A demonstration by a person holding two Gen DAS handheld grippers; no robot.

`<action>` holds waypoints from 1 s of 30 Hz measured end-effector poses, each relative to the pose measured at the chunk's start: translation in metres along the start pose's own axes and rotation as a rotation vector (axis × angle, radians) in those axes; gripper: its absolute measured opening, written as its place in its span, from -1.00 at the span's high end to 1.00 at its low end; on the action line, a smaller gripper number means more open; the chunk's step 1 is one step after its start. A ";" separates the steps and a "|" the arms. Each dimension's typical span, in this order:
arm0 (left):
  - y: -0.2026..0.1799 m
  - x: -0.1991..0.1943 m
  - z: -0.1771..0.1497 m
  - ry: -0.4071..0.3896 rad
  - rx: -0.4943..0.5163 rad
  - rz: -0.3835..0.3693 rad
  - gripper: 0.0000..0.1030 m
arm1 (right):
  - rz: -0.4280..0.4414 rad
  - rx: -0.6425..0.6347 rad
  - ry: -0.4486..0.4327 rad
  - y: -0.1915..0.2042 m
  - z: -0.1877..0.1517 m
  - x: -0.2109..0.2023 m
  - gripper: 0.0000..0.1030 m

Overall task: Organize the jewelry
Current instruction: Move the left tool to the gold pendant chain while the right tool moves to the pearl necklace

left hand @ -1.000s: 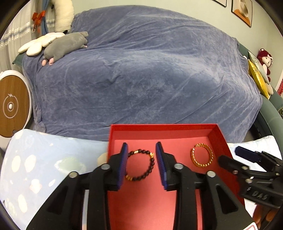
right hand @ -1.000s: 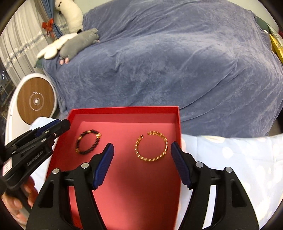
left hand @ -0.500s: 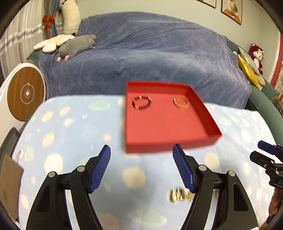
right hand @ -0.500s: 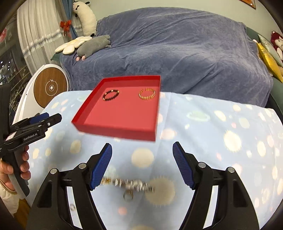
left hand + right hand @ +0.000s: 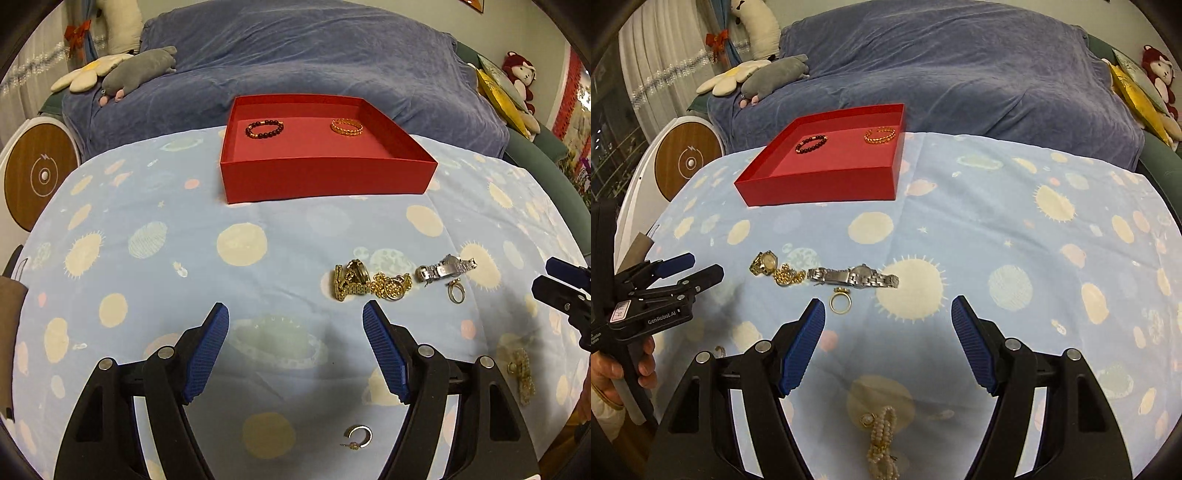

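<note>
A red tray [image 5: 325,177] [image 5: 820,184] stands at the table's far side with a dark bead bracelet [image 5: 264,129] [image 5: 811,143] and a gold bangle [image 5: 346,126] [image 5: 880,134] inside. On the cloth lie a gold watch [image 5: 350,281] [image 5: 764,263], a gold chain [image 5: 392,287] [image 5: 788,276], a silver watch [image 5: 445,268] [image 5: 854,277], a gold ring [image 5: 455,292] [image 5: 840,302], a hoop earring [image 5: 357,436] and a pearl piece [image 5: 521,374] [image 5: 882,439]. My left gripper [image 5: 295,349] and right gripper [image 5: 888,343] are both open and empty, above the cloth, well short of the tray.
The table has a light blue cloth [image 5: 155,236] with planet prints. A sofa under a blue throw [image 5: 314,55] stands behind it, with plush toys [image 5: 136,70]. A round white and wood device [image 5: 37,173] stands at the left.
Both grippers have pulled back from over the tray toward the table's near side. The left gripper has opened wide. The loose jewelry has come into view.
</note>
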State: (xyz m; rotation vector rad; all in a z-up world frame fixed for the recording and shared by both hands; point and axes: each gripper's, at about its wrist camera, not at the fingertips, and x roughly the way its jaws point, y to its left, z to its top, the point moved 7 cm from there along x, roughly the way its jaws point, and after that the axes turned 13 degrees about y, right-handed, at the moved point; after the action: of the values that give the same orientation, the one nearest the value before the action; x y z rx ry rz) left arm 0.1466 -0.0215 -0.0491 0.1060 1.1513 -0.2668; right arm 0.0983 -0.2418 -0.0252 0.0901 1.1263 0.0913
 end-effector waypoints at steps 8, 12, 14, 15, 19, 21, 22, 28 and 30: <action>-0.006 -0.006 -0.007 -0.011 0.033 0.003 -0.41 | 0.017 0.004 0.087 0.013 -0.055 0.014 -0.11; -0.006 -0.007 -0.010 -0.010 0.027 -0.001 -0.42 | -0.003 0.011 0.118 0.012 -0.077 0.017 -0.03; -0.007 -0.009 -0.011 -0.012 0.029 -0.003 -0.42 | 0.002 0.016 0.141 0.011 -0.083 0.021 0.08; -0.007 -0.009 -0.012 -0.014 0.032 0.000 -0.42 | -0.002 0.015 0.150 0.010 -0.086 0.023 0.19; -0.008 -0.010 -0.019 -0.009 0.033 -0.005 -0.42 | -0.030 0.009 0.140 0.007 -0.086 0.024 0.51; -0.008 -0.009 -0.021 -0.004 0.035 -0.003 -0.42 | -0.026 0.022 0.139 0.005 -0.084 0.024 0.73; -0.008 -0.009 -0.022 -0.005 0.034 -0.001 -0.42 | -0.017 0.027 0.135 0.005 -0.082 0.024 0.73; -0.006 -0.006 -0.019 0.000 0.018 -0.004 -0.42 | 0.002 0.023 0.080 0.016 -0.054 0.017 0.73; -0.007 -0.004 -0.015 0.001 0.015 -0.012 -0.42 | 0.014 0.020 0.065 0.020 -0.040 0.015 0.73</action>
State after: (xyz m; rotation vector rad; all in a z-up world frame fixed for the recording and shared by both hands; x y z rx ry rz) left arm 0.1301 -0.0242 -0.0511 0.1122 1.1512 -0.2863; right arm 0.0680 -0.2187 -0.0537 0.1131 1.1913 0.0959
